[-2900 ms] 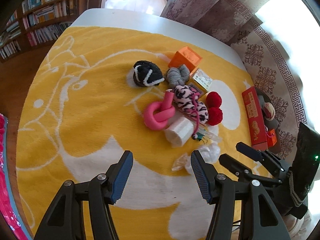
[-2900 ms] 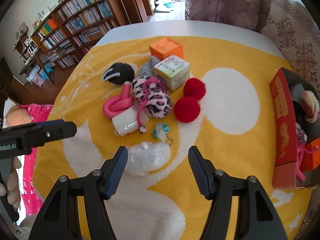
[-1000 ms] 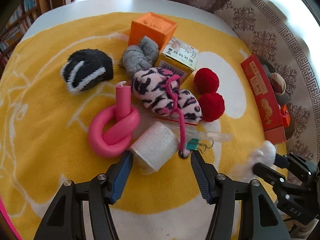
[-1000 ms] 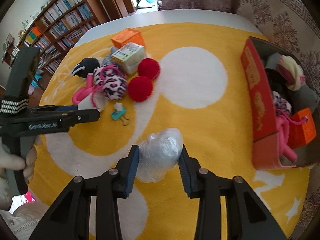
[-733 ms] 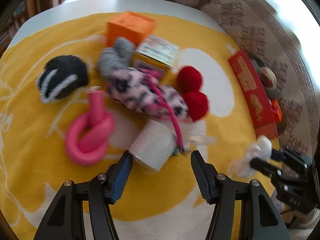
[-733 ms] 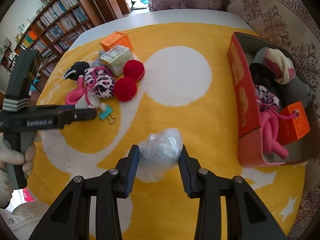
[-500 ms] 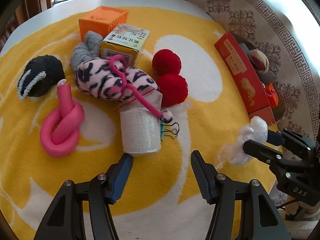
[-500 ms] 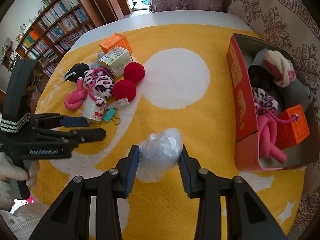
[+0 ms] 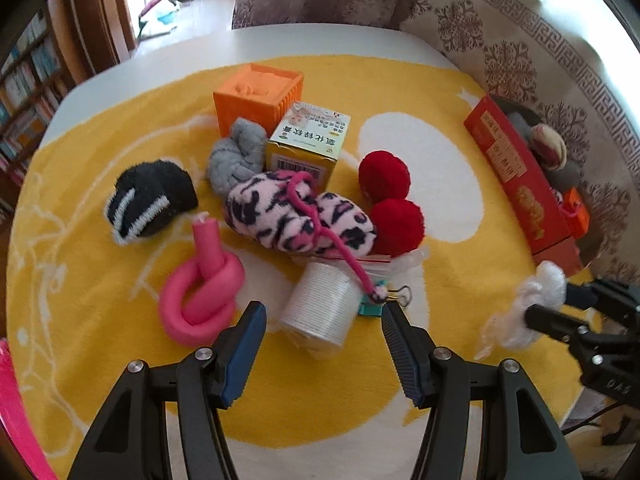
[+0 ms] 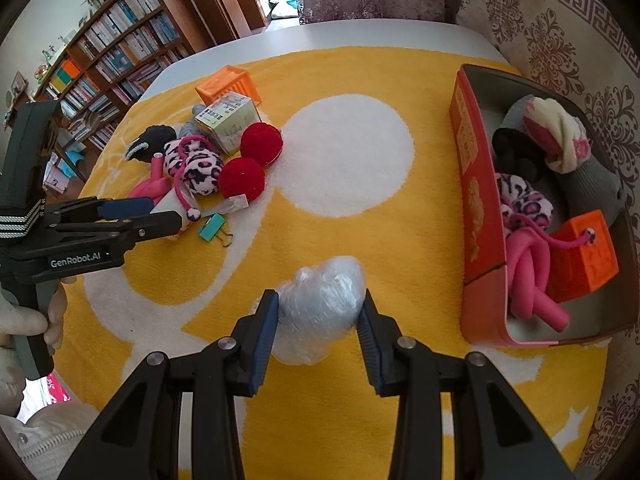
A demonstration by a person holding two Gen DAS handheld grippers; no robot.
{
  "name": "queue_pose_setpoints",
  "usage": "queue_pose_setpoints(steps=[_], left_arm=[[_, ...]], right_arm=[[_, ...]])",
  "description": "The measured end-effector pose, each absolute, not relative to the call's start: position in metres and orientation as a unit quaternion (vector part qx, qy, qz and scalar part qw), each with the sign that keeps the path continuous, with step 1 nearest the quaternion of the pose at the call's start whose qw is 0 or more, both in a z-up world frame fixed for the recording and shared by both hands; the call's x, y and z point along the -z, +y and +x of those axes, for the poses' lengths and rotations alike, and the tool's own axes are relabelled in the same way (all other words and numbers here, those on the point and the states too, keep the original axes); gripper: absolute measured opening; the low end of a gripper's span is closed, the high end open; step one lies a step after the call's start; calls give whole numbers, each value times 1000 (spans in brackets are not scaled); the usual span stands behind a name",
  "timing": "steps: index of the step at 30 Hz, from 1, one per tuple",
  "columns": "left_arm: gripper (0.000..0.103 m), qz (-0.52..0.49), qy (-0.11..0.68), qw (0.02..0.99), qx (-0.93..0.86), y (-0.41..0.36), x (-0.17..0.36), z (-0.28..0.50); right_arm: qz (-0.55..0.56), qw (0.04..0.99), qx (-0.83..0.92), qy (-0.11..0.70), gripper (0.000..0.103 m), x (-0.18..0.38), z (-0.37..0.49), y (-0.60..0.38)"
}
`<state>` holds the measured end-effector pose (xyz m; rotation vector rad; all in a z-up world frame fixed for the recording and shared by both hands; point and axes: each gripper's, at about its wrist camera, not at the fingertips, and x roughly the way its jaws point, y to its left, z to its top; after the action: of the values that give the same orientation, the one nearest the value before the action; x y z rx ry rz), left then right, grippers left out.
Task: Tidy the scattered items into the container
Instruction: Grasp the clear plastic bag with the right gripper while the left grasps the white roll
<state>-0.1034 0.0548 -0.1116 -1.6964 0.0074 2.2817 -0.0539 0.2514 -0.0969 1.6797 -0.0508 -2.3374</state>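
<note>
My right gripper (image 10: 318, 318) is shut on a crumpled clear plastic bag (image 10: 322, 302), held above the yellow cloth left of the red box (image 10: 474, 200); the bag also shows in the left wrist view (image 9: 528, 308). My left gripper (image 9: 322, 340) is open, its jaws either side of a white ribbed roll (image 9: 320, 308). Beyond the roll lie a pink knotted tube (image 9: 200, 296), a leopard plush (image 9: 300, 212), two red pompoms (image 9: 394, 208), a teal binder clip (image 10: 214, 226), a black striped sock (image 9: 148, 200), a grey sock (image 9: 236, 156), a yellow carton (image 9: 308, 144) and an orange cube (image 9: 258, 94).
The red box holds a pink tube (image 10: 532, 280), an orange cube (image 10: 584, 252), a leopard plush (image 10: 524, 200), a rolled pink-white sock (image 10: 556, 136) and dark items. The yellow-and-white cloth (image 10: 348, 160) covers a white table. Bookshelves (image 10: 112, 52) stand beyond on the left.
My right gripper closed on the plastic bag and carried it right, toward the red box. My left gripper moved in to the pile and now straddles the white roll.
</note>
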Motion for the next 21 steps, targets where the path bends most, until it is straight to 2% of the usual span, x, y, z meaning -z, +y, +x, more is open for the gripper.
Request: queue_pose_setpoints(steps=[9,10,11,12,21], left_arm=[[61,-595,44,179,-783,71,133,-111],[53,-593,36,182,-783,70,133,-110],[41,-596,24,186,-780,69,134,-111],[37,-601,12,186,-777,67,134,-111],[37,-615,-43,157,-772,53,127,-93]], right_arm=[[582,125,803,-20,42,99,-49,256],[582,124,804,-21,42,99,-49,257],[582,122,804,-21,42,98,-49,258],[581,121,804,-22,42,98,-49,259],[568,128,813,-26,42,87,-51,262]])
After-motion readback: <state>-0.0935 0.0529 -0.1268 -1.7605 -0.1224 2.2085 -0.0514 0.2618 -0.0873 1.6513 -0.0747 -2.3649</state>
